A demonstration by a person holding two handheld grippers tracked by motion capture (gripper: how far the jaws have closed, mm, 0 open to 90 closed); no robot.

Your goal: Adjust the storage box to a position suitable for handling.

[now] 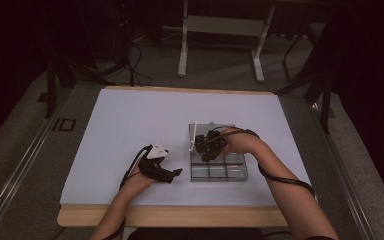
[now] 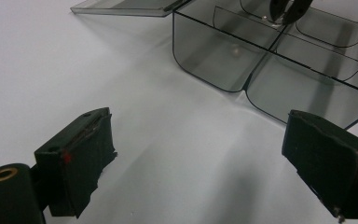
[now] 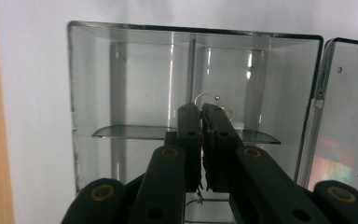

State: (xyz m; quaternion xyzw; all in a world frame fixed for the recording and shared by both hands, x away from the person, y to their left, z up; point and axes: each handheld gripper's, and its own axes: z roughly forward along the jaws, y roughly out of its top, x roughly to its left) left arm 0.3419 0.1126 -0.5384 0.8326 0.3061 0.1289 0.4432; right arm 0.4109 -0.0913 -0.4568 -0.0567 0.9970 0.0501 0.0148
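A clear plastic box (image 1: 218, 173) with several compartments sits on the white table cover, its lid (image 1: 194, 136) swung open to the left. My right gripper (image 1: 206, 156) reaches down into the box from the right. In the right gripper view its jaws (image 3: 201, 112) are pressed together on a thin silver wire hoop (image 3: 205, 96) with a small bead, held over a rear compartment of the box (image 3: 191, 30). My left gripper (image 1: 178, 172) rests on the cover just left of the box, and its fingers (image 2: 81, 158) stand wide apart with nothing between them. The box wall (image 2: 214, 60) is ahead of them.
The white cover (image 1: 130, 130) lies over a wooden table whose front edge (image 1: 170, 216) shows near me. The open lid (image 3: 349, 116) lies flat beside the box. A metal stand (image 1: 220, 30) and cables sit on the floor beyond the table.
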